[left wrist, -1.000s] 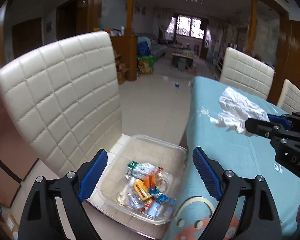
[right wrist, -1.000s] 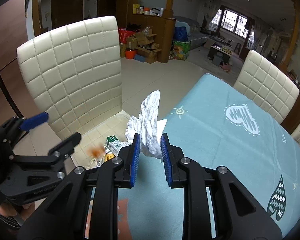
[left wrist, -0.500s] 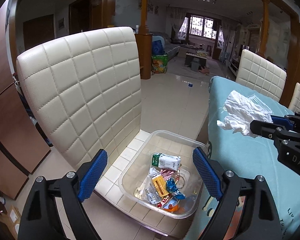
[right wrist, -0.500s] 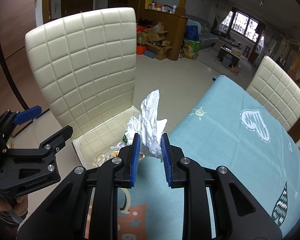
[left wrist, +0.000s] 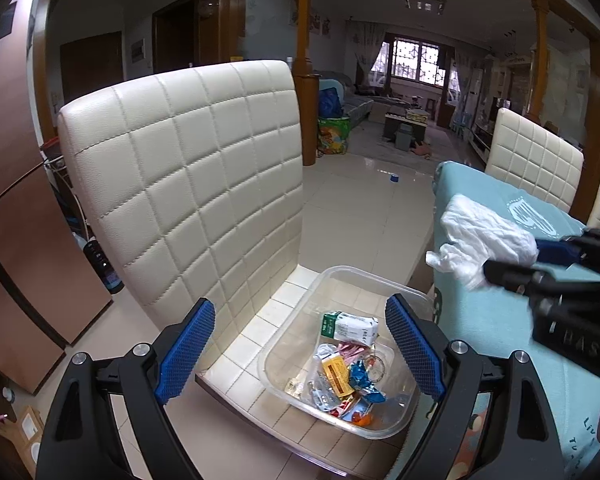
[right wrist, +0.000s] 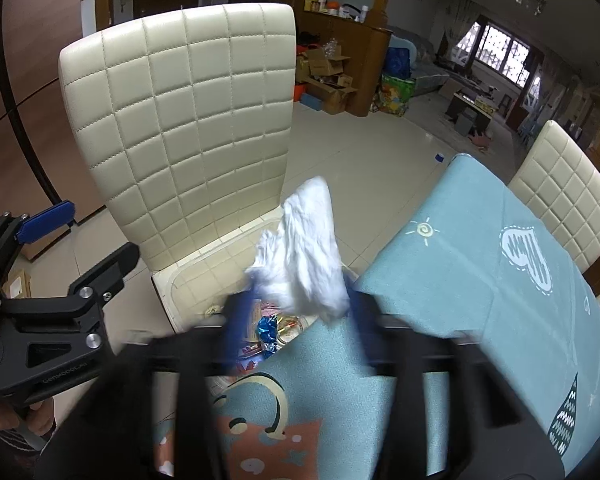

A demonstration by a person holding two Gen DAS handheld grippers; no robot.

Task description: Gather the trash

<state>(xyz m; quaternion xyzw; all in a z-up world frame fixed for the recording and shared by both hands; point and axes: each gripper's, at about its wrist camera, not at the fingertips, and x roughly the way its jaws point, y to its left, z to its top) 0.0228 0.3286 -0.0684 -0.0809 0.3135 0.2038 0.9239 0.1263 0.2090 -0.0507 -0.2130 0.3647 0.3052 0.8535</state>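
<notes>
One crumpled white tissue (right wrist: 304,252) sits between my right gripper's (right wrist: 296,316) blurred jaws; I cannot tell whether they grip it. Its long axis points to 12 o'clock. The trash bin (left wrist: 364,280) lies at 7 o'clock, below. My left gripper (left wrist: 300,348) gapes wide, empty.

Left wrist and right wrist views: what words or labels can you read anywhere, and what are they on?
"GenROBOT.AI": on the left gripper, along its body.
"LIV", "TV": cut-off letters on the tablecloth.
The carton in the bin: print too small to read.
White lettering on the right gripper: blurred, unreadable.
</notes>
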